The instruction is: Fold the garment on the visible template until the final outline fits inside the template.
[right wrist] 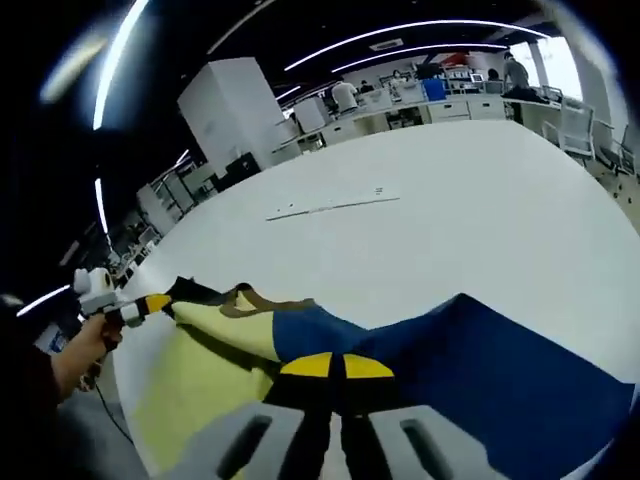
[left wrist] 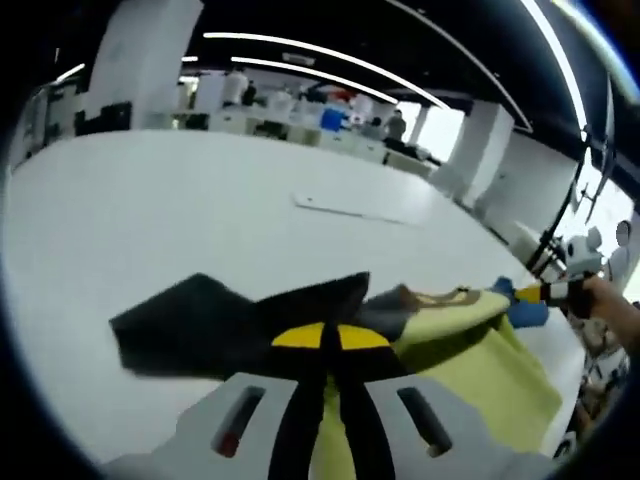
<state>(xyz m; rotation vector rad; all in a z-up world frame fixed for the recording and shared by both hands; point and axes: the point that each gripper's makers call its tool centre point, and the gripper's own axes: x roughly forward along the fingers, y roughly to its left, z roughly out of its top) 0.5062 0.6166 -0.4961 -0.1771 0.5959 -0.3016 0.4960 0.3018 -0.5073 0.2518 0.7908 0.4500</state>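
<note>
Left gripper (left wrist: 330, 352), left gripper view: the yellow-tipped jaws stood closed together at 6 o'clock, pinching an edge of the garment (left wrist: 440, 345). From the jaws the cloth ran out two ways: a dark panel toward 9 o'clock, lying flat on the white table (left wrist: 200, 210), and a yellow-green panel toward 3 o'clock, raised in a ridge. At 3 o'clock the right gripper, held in a hand (left wrist: 612, 310), met the far end of that ridge. The two grips probably served to hold one hem stretched between them, so that the fold could be carried over as a straight line.

Right gripper (right wrist: 335, 368), right gripper view: the jaws were likewise shut on the cloth at 6 o'clock. A blue panel spread toward 4 o'clock over the table; a yellow-green panel dropped toward 8 o'clock, over what appeared to be the table edge. At 9 o'clock the left gripper, in the person's other hand (right wrist: 85, 345), held the far corner, the hem taut between.

A thin pale strip (right wrist: 335, 205) lay on the table toward 12 o'clock, well apart from the garment. No template outline could be made out.
</note>
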